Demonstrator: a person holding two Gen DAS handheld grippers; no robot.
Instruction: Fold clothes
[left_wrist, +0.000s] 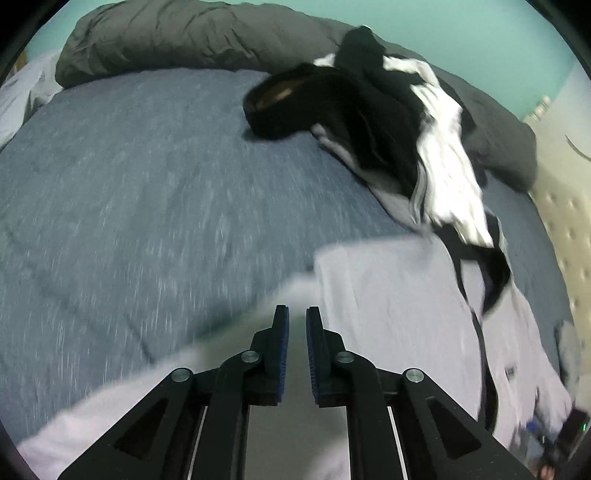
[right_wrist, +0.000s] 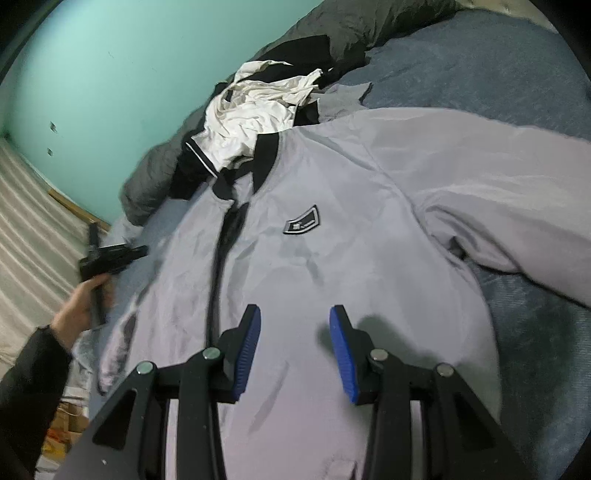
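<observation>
A pale grey jacket (right_wrist: 351, 184) lies front-up on the bed, with a black collar, a dark zipper (right_wrist: 218, 277) and a chest badge (right_wrist: 302, 224). My right gripper (right_wrist: 295, 312) hovers open over its lower front, with nothing between the pads. My left gripper (left_wrist: 297, 312) has its fingers nearly together on blurred pale fabric, which looks like the jacket's sleeve (left_wrist: 110, 398). The jacket body (left_wrist: 388, 295) lies to its right. In the right wrist view a hand (right_wrist: 77, 306) holds that left gripper at the jacket's left edge.
A pile of black and white clothes (left_wrist: 369, 110) (right_wrist: 251, 110) sits beyond the jacket's collar. A dark grey duvet (left_wrist: 184, 33) is bunched along the far side of the blue bed cover (left_wrist: 129, 184). A beige padded panel (left_wrist: 565, 221) stands on the right and a teal wall (right_wrist: 110, 74) behind.
</observation>
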